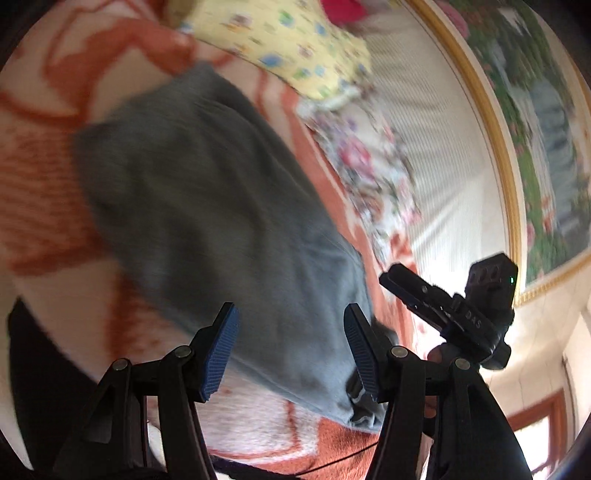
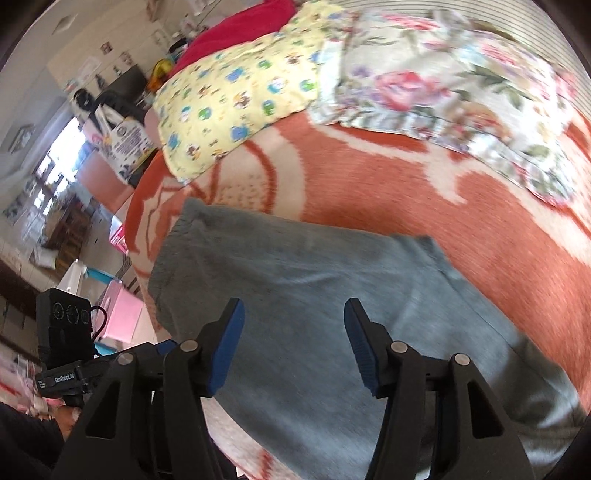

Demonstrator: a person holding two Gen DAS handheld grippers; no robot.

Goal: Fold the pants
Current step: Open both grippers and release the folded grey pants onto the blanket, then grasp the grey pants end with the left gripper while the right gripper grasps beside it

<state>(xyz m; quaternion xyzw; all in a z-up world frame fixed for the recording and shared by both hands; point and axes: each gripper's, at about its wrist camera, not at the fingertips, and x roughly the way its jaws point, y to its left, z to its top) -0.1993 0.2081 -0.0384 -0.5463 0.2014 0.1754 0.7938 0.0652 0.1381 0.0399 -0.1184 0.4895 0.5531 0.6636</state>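
Observation:
Grey pants [image 1: 207, 206] lie folded lengthwise on an orange and cream blanket [image 1: 44, 177]. In the right wrist view the pants [image 2: 314, 295] stretch from upper left to lower right. My left gripper [image 1: 291, 332] is open, held above the near end of the pants, holding nothing. My right gripper [image 2: 293, 332] is open above the middle of the pants, holding nothing. The right gripper's body [image 1: 476, 314] shows at the right of the left wrist view; the left gripper's body [image 2: 66, 343] shows at lower left of the right wrist view.
A yellow patterned pillow [image 2: 236, 96] and a floral pillow [image 2: 443, 88] lie at the far side of the bed. A red cloth [image 2: 240, 26] lies behind them. A gold-framed picture [image 1: 535, 129] hangs on the wall. Boxes and furniture [image 2: 125, 140] stand left of the bed.

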